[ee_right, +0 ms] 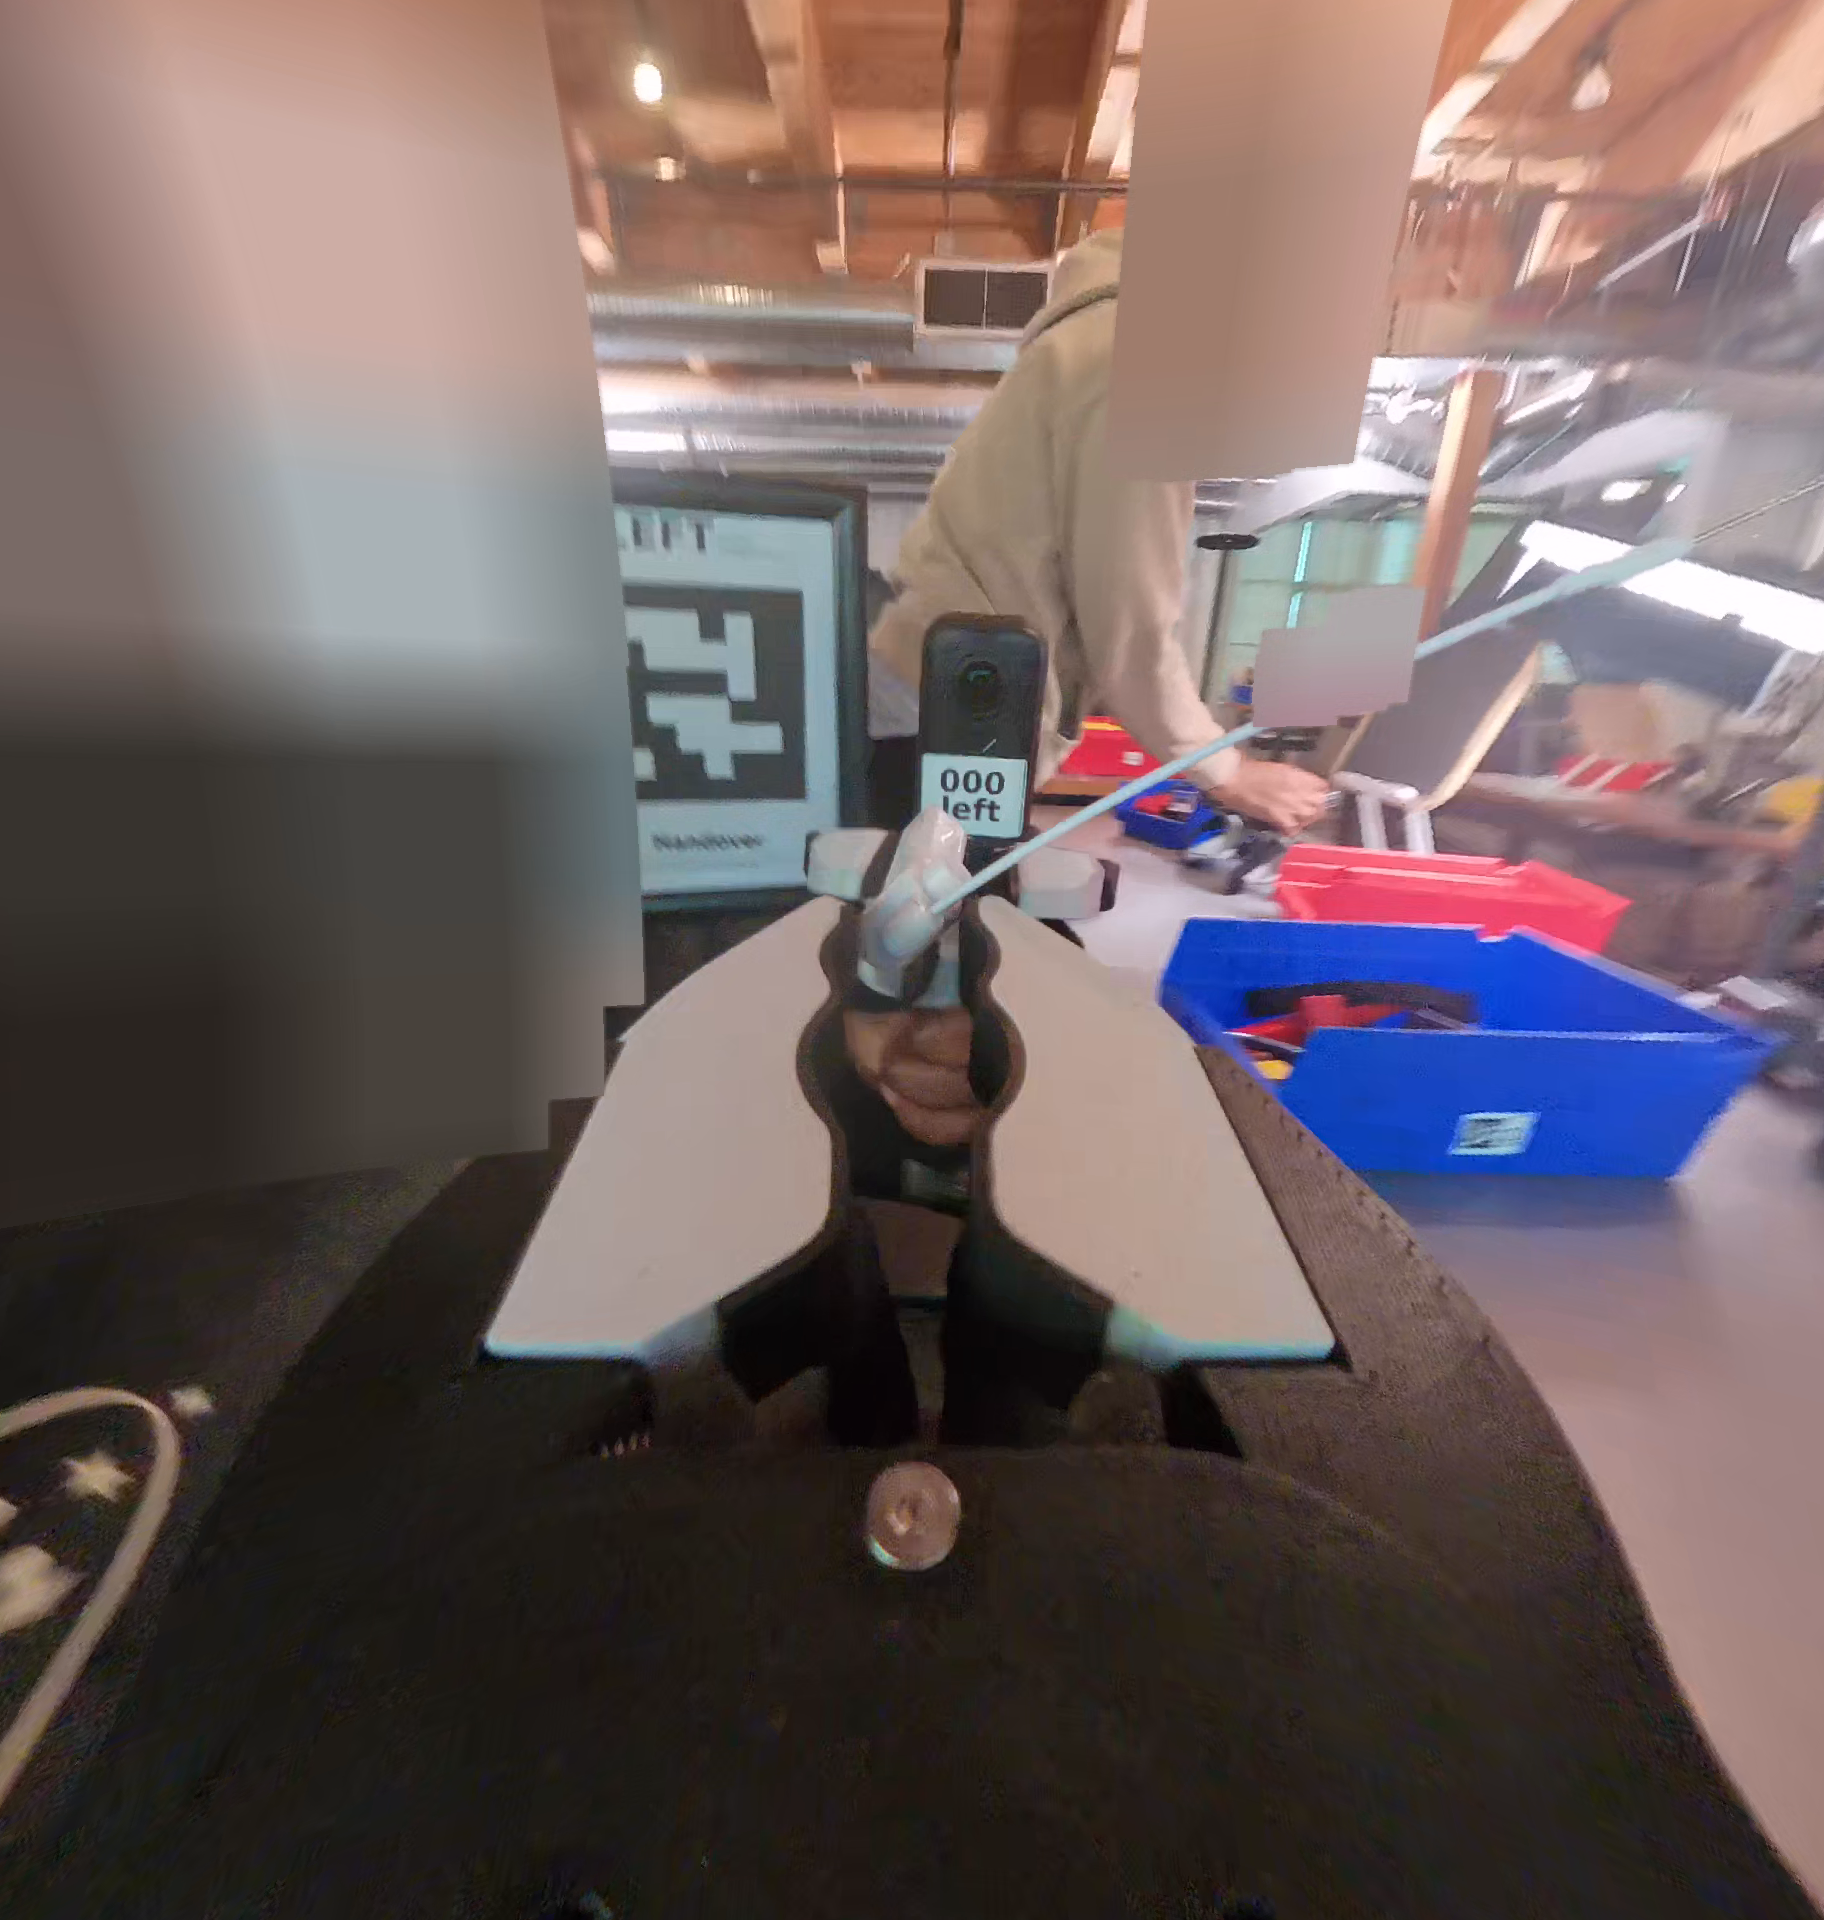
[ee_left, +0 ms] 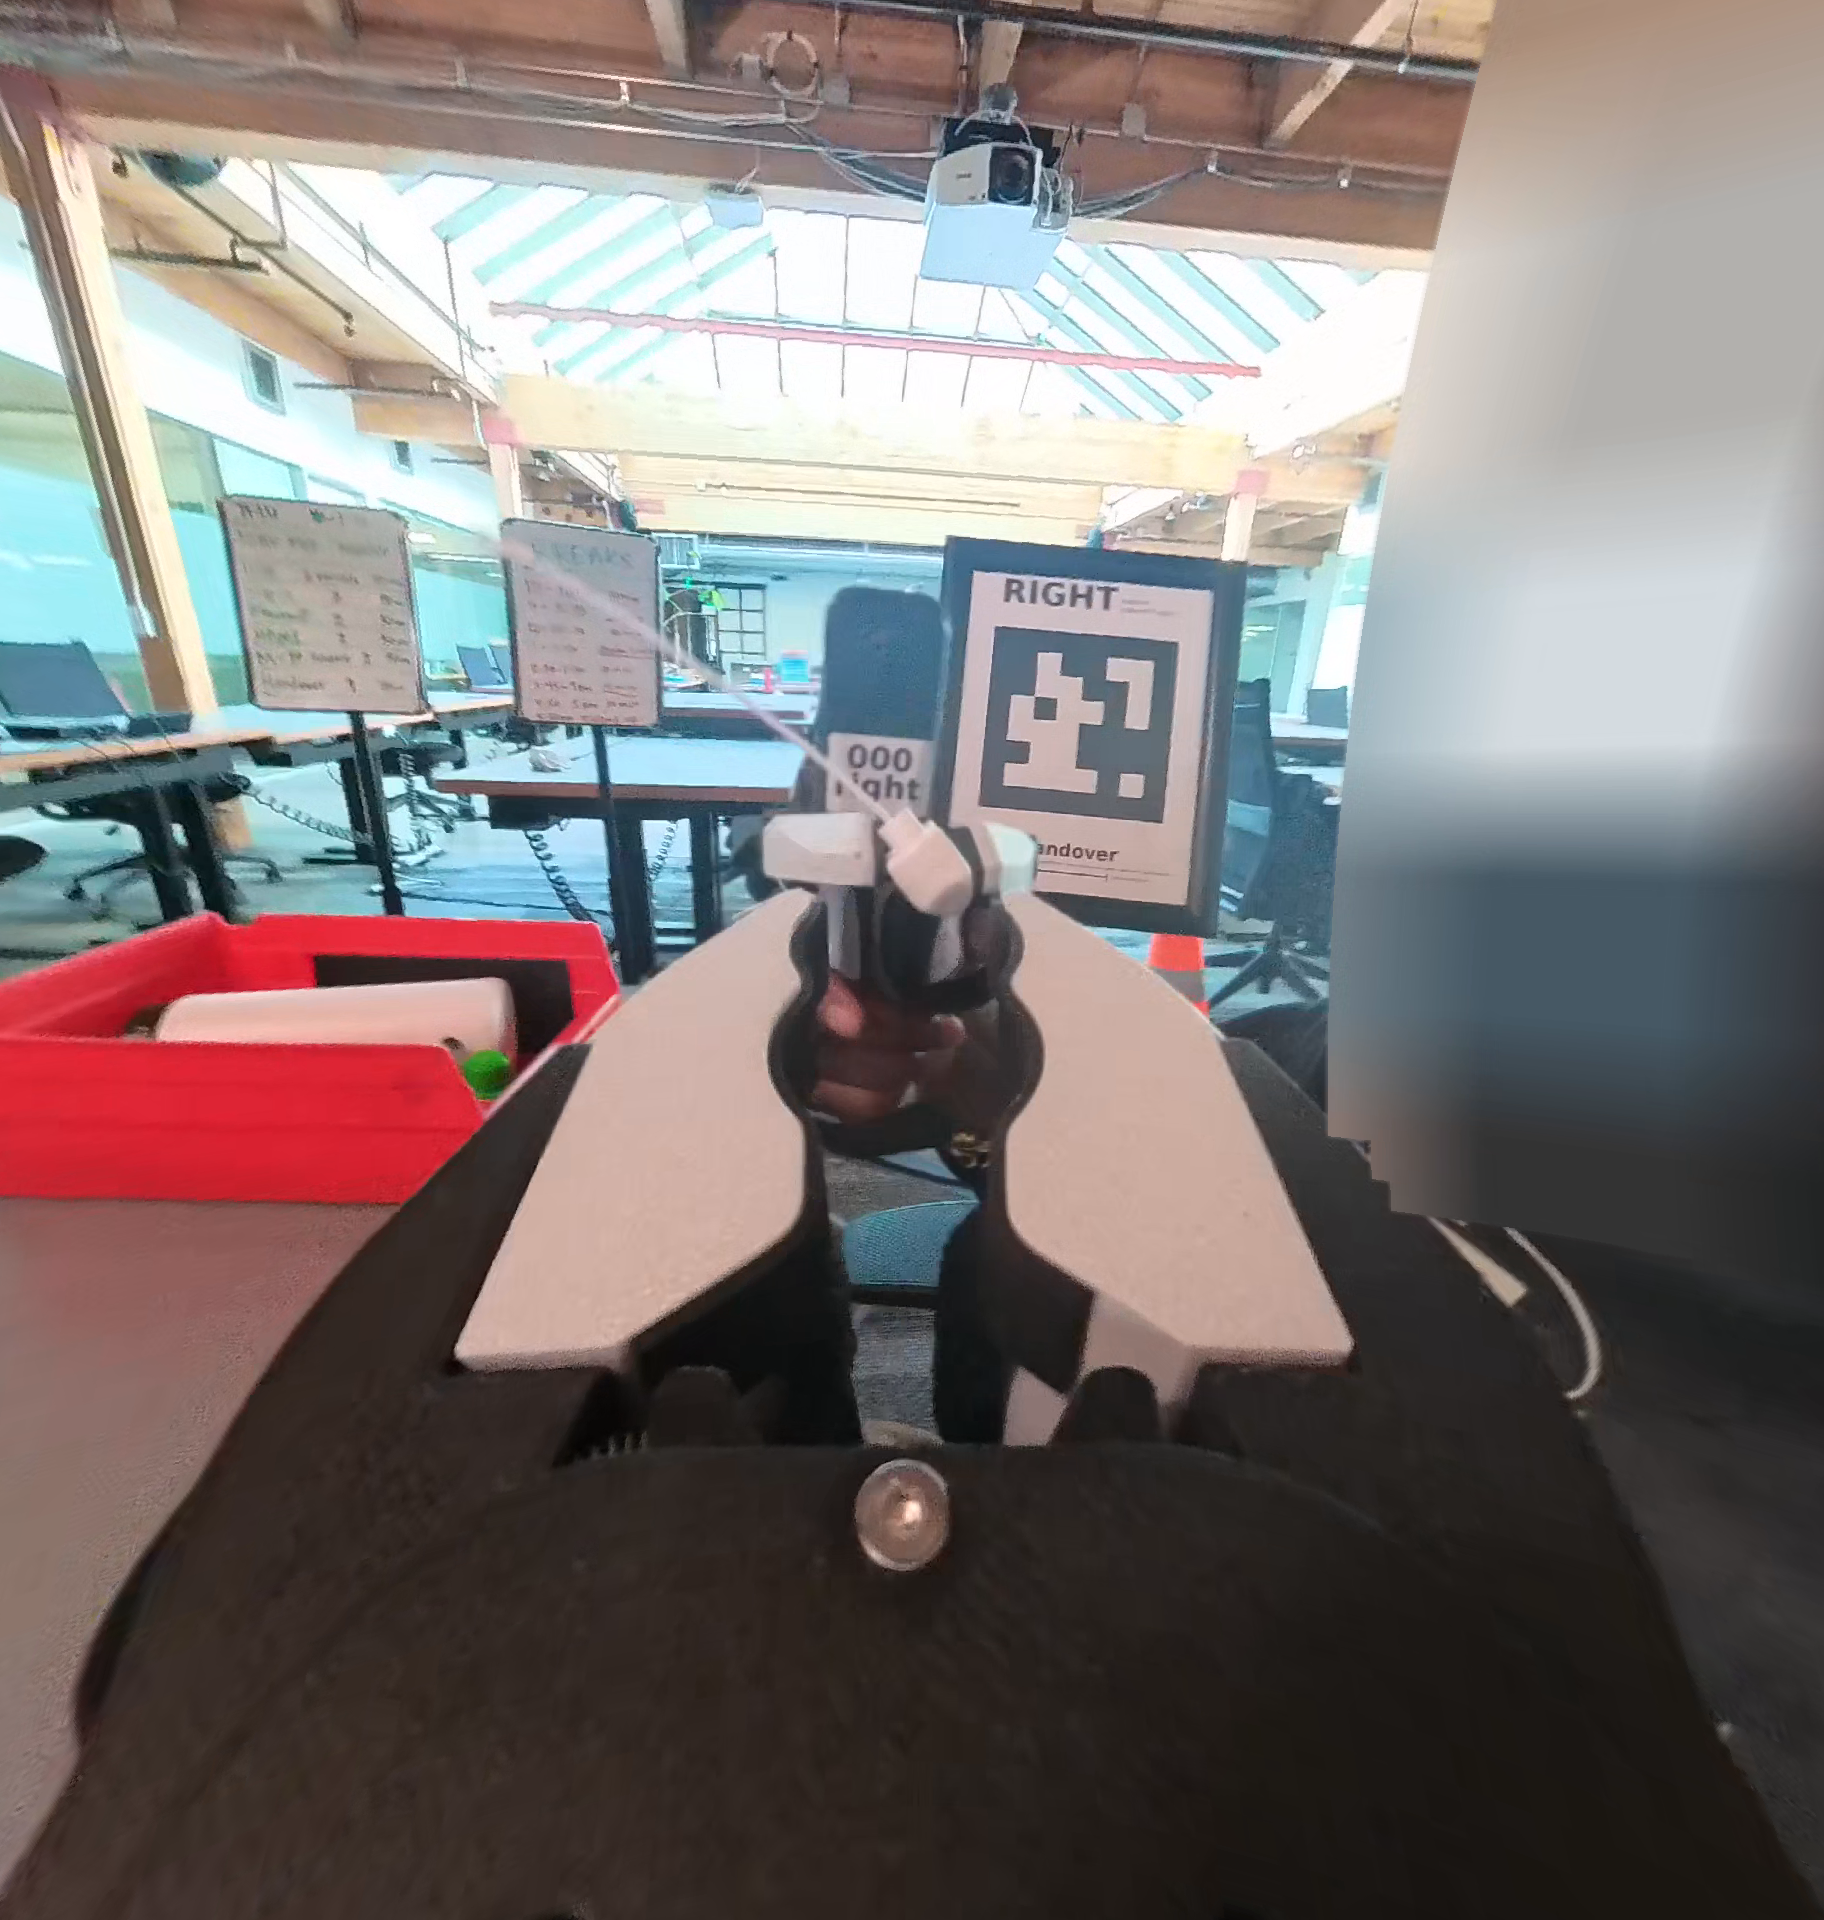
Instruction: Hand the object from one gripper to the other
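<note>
A small white plug [ee_left: 923, 868] with a thin white cable running up and away is held in the air between the two facing grippers. In the right wrist view the plug [ee_right: 908, 899] sits between the tips of my right gripper [ee_right: 903, 920], whose jaws are narrow and shut on it. The right gripper also shows in the left wrist view [ee_left: 903, 883], facing me, with a hand on its grip. My left gripper [ee_left: 903, 920] is just short of the plug, its jaws wider than the plug and open. The left gripper also shows in the right wrist view [ee_right: 955, 878], behind the plug.
A red bin [ee_left: 212, 1101] holding a white item stands on the grey table [ee_left: 108, 1403] at the left. A blue bin [ee_right: 1459, 1091] and a red bin [ee_right: 1448, 883] stand on the table at the right. A person in a beige hoodie [ee_right: 1033, 520] stands behind.
</note>
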`<state>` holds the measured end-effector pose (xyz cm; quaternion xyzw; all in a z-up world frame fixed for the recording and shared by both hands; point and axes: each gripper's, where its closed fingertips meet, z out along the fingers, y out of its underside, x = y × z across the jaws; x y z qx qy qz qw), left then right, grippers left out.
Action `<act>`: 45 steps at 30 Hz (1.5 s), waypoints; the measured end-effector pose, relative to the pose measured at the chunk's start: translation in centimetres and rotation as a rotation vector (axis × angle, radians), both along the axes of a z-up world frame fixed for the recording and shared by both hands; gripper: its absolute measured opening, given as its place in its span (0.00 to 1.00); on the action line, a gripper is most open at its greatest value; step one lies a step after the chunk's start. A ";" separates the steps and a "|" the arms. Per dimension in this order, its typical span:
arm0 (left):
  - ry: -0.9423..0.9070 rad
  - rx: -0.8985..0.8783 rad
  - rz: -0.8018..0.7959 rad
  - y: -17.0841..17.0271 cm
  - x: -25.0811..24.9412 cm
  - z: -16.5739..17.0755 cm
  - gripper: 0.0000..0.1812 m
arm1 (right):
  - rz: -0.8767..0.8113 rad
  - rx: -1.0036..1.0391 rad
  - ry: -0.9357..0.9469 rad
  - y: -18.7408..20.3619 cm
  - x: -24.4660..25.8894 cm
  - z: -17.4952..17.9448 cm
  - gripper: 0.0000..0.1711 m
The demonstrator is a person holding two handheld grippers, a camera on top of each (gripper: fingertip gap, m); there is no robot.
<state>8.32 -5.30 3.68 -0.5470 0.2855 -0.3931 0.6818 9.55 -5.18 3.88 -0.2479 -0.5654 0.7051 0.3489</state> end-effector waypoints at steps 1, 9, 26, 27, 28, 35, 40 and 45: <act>-0.015 -0.017 -0.014 0.0 0.0 0.0 0.16 | -0.036 0.073 0.024 -0.1 0.1 -0.2 0.11; 0.011 -0.057 -0.059 -0.1 0.7 -0.7 0.07 | -0.226 0.426 0.122 -0.2 0.0 -1.2 0.11; 0.116 0.069 0.080 0.5 0.4 -0.8 0.07 | -0.176 0.216 0.015 0.3 -0.5 -0.9 0.08; 0.123 0.066 0.091 0.6 0.3 -0.9 0.09 | -0.192 0.230 0.021 0.5 -0.5 -0.9 0.08; 0.130 0.059 0.105 0.8 0.3 -1.1 0.11 | -0.213 0.240 0.028 0.8 -0.4 -0.8 0.08; 0.256 -0.095 0.337 4.1 -1.8 -3.9 0.30 | -0.688 0.317 0.026 10.3 2.4 1.1 0.08; 0.426 -0.229 0.520 6.4 -3.8 -7.3 0.33 | -1.184 0.345 -0.104 21.4 6.8 -0.1 0.08; 0.611 -0.289 0.657 7.7 -5.5 -9.9 0.33 | -1.370 0.269 -0.375 29.2 8.6 -5.8 0.08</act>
